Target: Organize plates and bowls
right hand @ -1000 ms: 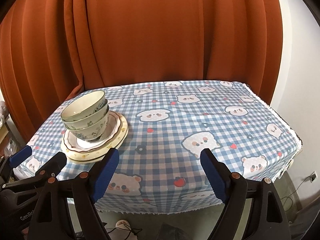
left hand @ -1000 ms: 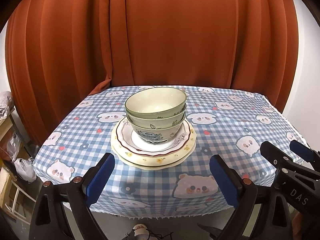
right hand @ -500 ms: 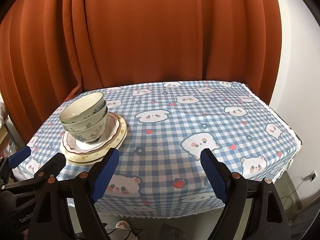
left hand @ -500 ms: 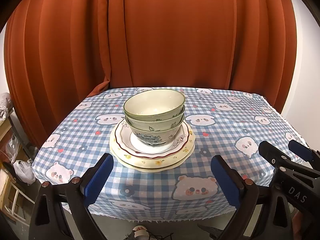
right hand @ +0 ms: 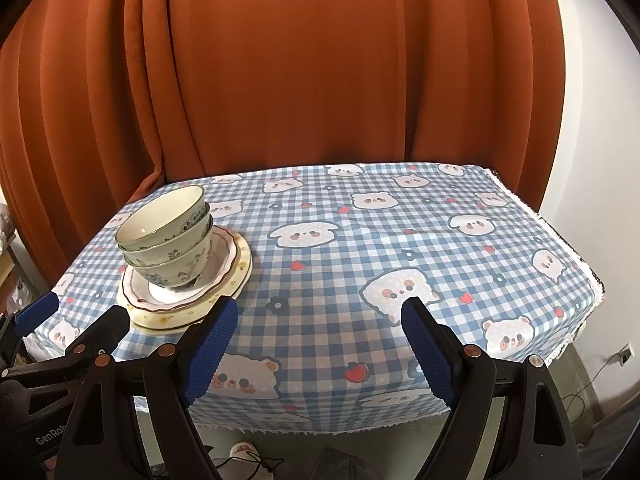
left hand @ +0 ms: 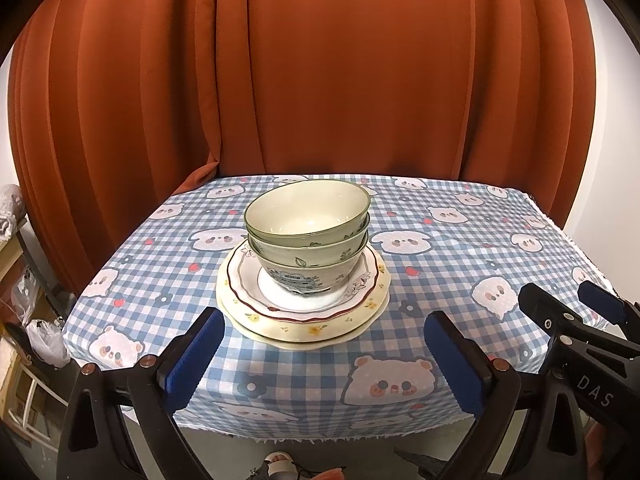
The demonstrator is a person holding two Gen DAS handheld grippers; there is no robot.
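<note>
Your stack of three bowls (left hand: pixel 307 236) sits mouth-up on the stacked plates (left hand: pixel 303 320), left of the table's middle in the right wrist view. The top bowl tips a little, its rim lower toward you. The bowls are round, so no long axis shows; the stack's axis runs nearly upright. I count three plates, though the lowest rim is only partly visible, so that may be off.

Your left gripper (left hand: pixel 326 354) hangs near the table's front edge, jaws spread wide with nothing between them, just short of the plates. Your right gripper (right hand: pixel 318 344) is likewise wide and empty, over the bare checked tablecloth (right hand: pixel 360 240), well right of the stack. An orange curtain (left hand: pixel 320 72) closes the back. Nothing lies between either gripper and the dishes.

Against the earlier frames, the dishes and both grippers sit where they were.
</note>
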